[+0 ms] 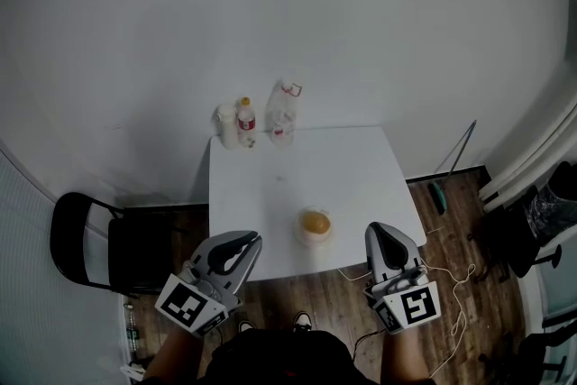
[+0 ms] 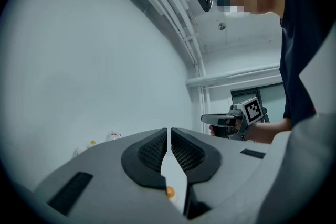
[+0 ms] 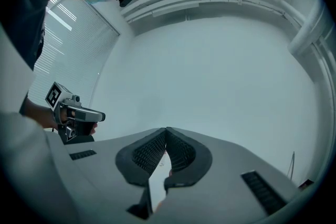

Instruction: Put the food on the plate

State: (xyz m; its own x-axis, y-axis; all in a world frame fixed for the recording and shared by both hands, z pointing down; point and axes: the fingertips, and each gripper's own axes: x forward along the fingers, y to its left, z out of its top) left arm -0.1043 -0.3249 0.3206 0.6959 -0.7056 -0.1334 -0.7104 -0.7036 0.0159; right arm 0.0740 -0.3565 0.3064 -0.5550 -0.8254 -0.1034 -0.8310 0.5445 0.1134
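An orange round piece of food [image 1: 315, 220] sits in a small white dish [image 1: 315, 237] near the front edge of the white table [image 1: 270, 194]. My left gripper [image 1: 243, 241] hovers at that edge, left of the dish, shut with nothing between its fingers. To the right of the dish my right gripper [image 1: 382, 234] is held level with it, also shut and empty. In the left gripper view the jaws meet at the tips [image 2: 168, 130], and an orange spot [image 2: 169, 192] shows through the gap lower down. The right gripper [image 3: 166, 129] shows its pads pressed together.
Three bottles [image 1: 245, 120] stand at the table's far edge against the white wall. A black chair [image 1: 90, 239] is on the floor at the left. Loose cables [image 1: 455, 284] lie on the wooden floor at the right, next to window blinds.
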